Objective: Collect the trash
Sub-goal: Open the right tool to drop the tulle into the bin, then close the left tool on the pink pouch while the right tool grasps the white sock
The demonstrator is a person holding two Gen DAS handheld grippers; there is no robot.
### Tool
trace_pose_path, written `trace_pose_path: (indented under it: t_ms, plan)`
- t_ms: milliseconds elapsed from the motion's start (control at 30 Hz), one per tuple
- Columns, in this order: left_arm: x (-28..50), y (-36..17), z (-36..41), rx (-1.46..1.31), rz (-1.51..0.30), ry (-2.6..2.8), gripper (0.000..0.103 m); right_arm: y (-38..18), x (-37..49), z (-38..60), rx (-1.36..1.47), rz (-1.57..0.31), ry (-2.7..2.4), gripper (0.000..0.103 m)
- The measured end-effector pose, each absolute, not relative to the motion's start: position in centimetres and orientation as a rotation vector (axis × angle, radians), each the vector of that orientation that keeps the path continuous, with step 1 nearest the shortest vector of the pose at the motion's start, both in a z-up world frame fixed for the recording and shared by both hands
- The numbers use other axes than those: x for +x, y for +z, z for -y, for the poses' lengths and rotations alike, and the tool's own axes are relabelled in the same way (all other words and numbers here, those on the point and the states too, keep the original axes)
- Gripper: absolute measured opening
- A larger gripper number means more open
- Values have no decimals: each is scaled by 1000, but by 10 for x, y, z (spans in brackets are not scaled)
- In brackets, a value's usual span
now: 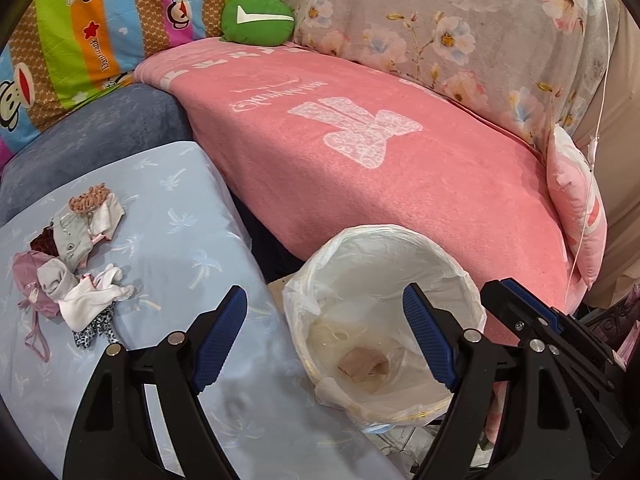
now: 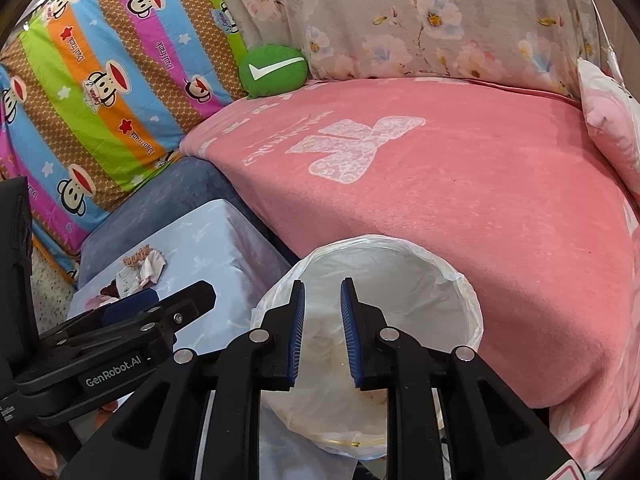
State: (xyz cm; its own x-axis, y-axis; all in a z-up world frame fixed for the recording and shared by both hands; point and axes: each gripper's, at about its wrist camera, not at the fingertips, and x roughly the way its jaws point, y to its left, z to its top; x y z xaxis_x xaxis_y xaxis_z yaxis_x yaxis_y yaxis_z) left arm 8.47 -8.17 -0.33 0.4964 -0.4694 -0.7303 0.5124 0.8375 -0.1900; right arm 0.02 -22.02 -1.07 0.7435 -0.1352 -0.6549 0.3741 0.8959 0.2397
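A white bin lined with a clear plastic bag (image 1: 384,236) stands between a light blue cloth-covered table (image 1: 172,216) and the pink sofa. A brownish crumpled scrap (image 1: 364,364) lies at the bin's bottom. A pile of small rags and scraps (image 1: 76,264) rests on the blue table's left part. My left gripper (image 1: 325,292) is open wide over the bin's left rim, with nothing between its pads. My right gripper (image 2: 322,283) hangs above the bin (image 2: 400,244), its jaws a narrow gap apart and holding nothing. It also shows as the right gripper (image 1: 520,308) beside the bin.
A pink blanket (image 1: 380,152) covers the sofa seat behind the bin. A green cushion (image 1: 258,20), a striped monkey-print quilt (image 1: 80,40), a floral cover (image 1: 460,32) and a pink pillow (image 1: 580,208) surround it. A dark blue cushion (image 1: 100,132) sits behind the table.
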Motion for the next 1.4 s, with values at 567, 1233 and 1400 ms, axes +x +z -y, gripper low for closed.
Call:
trace_pose_path:
  t_ms: [567, 1233, 1400]
  plan:
    - [96, -8, 29, 34, -860, -476, 77, -15, 25, 172, 325, -716, -196, 24]
    - [129, -31, -85, -66, -907, -237, 81, -27, 71, 80, 248, -782, -57, 35]
    - [140, -39, -122, -105, -922, -168, 84, -33, 85, 53, 233, -801, -16, 41]
